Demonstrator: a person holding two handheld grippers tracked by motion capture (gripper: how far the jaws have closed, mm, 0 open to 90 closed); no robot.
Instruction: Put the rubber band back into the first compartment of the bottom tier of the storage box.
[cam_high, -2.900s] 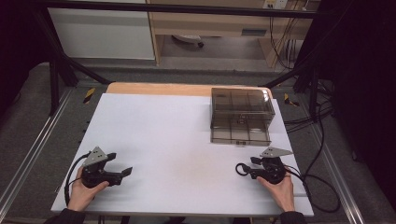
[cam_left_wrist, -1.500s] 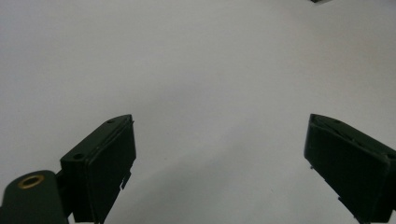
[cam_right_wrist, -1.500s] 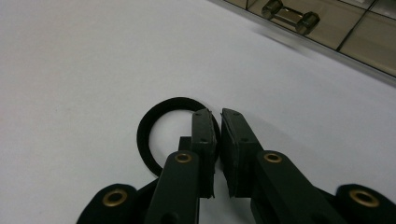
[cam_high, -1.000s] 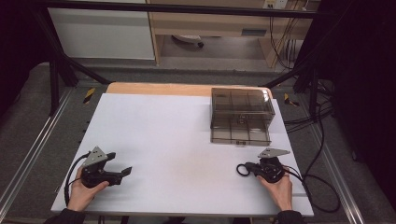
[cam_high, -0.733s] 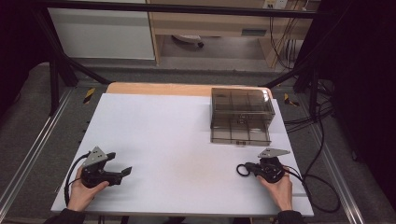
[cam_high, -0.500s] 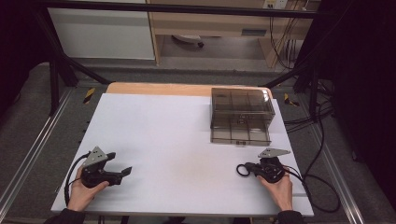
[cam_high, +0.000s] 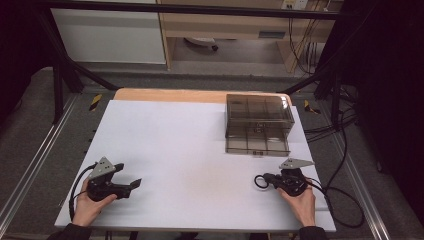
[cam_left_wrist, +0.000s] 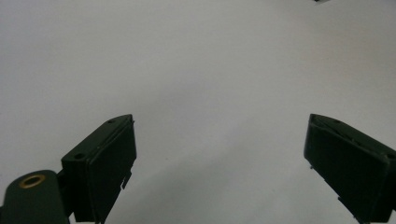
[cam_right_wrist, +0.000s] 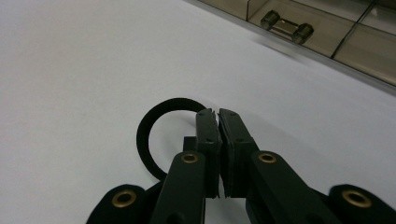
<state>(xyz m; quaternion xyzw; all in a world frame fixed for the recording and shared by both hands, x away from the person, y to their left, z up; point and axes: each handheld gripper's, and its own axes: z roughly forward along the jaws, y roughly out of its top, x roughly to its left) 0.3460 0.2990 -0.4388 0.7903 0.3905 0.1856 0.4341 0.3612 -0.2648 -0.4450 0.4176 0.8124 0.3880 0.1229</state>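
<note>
Right hand-held gripper (cam_right_wrist: 218, 112): jaws pressed together, pinching the black ring (cam_right_wrist: 152, 135) by its band; the ring lies flat on the worktop (cam_high: 200, 145) and loops out to one side of the jaw tips.
Same grip from above: the right hand-held gripper (cam_high: 272, 180) sits near the person's edge of the worktop, with the black ring (cam_high: 260, 181) sticking out towards the middle.
Left hand-held gripper (cam_left_wrist: 219, 154): jaws spread wide, nothing between them, bare white worktop (cam_left_wrist: 196, 70) ahead of them.
Left hand-held gripper from above (cam_high: 134, 184): held low at the near left corner, well apart from the ring and from the box.
Smoked plastic drawer box (cam_high: 258, 123): stands beyond the right hand-held gripper, near it but not touching; its front drawer handle (cam_right_wrist: 286, 26) shows just ahead of the closed jaws, and the drawer looks shut.
Done so far: the ring is gripped, though it is not yet lifted off the surface.
Left to do, as a judgement: probably carrying the ring up to the box and stowing it, which would first need a drawer pulled out; the free left hand-held gripper seems the likely one for that.
Progress: early, with only the pick secured.
</note>
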